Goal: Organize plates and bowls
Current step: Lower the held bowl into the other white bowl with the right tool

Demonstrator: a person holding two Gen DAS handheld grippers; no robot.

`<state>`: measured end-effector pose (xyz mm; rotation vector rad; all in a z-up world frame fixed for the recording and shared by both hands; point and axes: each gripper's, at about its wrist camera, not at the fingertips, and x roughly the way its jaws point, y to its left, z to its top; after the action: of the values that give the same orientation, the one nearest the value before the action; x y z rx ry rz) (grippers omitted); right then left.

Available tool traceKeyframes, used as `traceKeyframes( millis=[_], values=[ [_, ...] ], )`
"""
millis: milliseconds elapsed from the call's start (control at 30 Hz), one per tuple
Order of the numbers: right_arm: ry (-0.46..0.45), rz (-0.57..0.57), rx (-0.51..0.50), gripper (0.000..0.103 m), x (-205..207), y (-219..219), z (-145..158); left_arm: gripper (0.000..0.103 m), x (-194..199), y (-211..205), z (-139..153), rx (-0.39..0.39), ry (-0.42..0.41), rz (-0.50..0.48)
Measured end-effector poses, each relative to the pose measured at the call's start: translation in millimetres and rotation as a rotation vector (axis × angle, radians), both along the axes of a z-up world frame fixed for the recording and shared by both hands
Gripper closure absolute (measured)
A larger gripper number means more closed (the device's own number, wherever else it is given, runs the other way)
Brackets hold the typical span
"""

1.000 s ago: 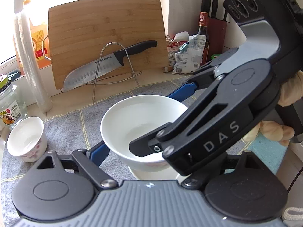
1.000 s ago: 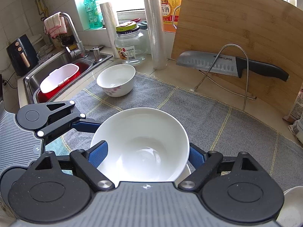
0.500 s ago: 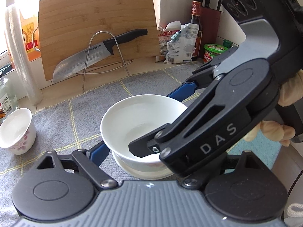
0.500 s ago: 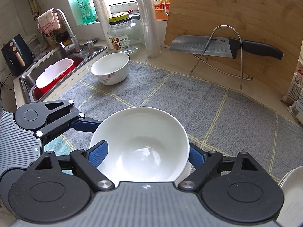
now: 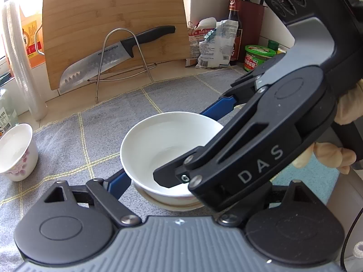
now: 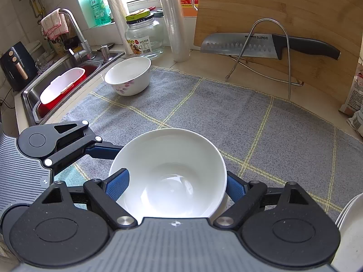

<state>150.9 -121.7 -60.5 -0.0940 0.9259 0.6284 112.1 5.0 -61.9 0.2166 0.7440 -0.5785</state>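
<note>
Bowls first, from your left wrist camera: the white bowl (image 5: 168,145) is empty, plain and glossy, and sits on the grey mat (image 5: 181,95) atop what looks like a second white dish whose rim shows beneath it. A small floral bowl (image 5: 15,151), also empty, stands well to the left of the white bowl on the same mat. Your left gripper (image 5: 168,142) has one blue finger (image 5: 118,181) against the bowl's near-left wall; the far finger (image 5: 217,108) passes just behind its rim, and you cannot tell whether the pads press. The right gripper's black body covers the bowl's right side.

From your right wrist camera, the white bowl (image 6: 168,172) fills the space between the jaws of your right gripper (image 6: 174,183), both blue pads (image 6: 118,183) touching its walls, clamped on it. The floral bowl (image 6: 129,77) sits far beyond it, near the sink (image 6: 29,95), which holds a red-and-white tub (image 6: 61,86). White dish rims (image 6: 349,222) show to the bowl's right.
</note>
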Motion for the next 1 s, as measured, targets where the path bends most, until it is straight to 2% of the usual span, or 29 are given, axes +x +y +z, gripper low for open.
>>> traceKeyframes(
  millis=[667,767,900,1000],
  values=[
    [-0.003,-0.004,0.004,0.011,1.8,-1.3,-1.0,0.011,3.4,-0.1,-3.4,0.004,0.003,-0.006],
    [-0.003,-0.007,0.006,0.009,2.3,-1.3,-1.1,0.01,4.5,1.1,-4.1,-0.003,0.01,-0.007],
    [-0.007,-0.016,0.015,0.001,3.5,-2.2,-0.5,0.007,2.7,0.8,-3.5,0.01,-0.008,-0.01],
    [-0.019,-0.019,0.012,0.0,3.2,-1.7,1.9,0.007,1.8,3.6,-3.0,0.002,-0.002,-0.012]
  ],
)
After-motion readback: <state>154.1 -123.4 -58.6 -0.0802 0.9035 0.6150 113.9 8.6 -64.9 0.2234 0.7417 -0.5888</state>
